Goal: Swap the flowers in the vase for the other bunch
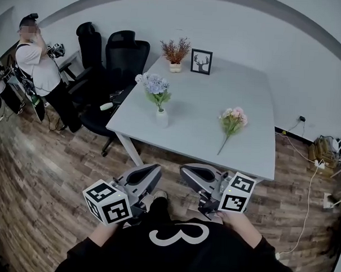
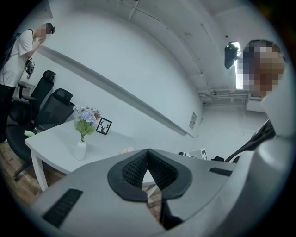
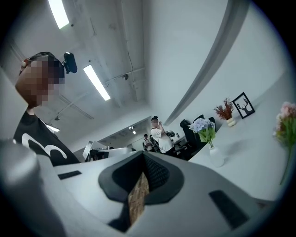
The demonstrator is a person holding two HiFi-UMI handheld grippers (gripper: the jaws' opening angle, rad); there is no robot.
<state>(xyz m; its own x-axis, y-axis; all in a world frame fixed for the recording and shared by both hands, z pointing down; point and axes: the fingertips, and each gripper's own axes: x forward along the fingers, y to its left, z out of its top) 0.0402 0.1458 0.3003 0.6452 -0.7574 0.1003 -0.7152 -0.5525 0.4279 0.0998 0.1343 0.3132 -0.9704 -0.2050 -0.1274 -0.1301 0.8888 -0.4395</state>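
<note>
Down at six o'clock in the head view, the left gripper [image 1: 153,172] is closed and empty, short of the table [image 1: 206,95]. At its twelve o'clock stands the vase [image 1: 161,117] with blue flowers [image 1: 153,84]. The right gripper [image 1: 187,171] is likewise closed and empty; the pink bunch [image 1: 232,120] lies on the table at its one o'clock.

Wood-plank floor [image 1: 39,177], pale walls [image 1: 248,29]. White table [image 1: 217,101] mid-room; black office chairs [image 1: 126,52] at its far-left corner. Framed deer pic [image 1: 201,62] + dried plant in pot [image 1: 175,51] on table's far edge. Cables [image 1: 312,181] on floor, right, by wall. Ceiling tube lights [image 3: 96,82] on. Person [image 1: 38,65] stands far left.
</note>
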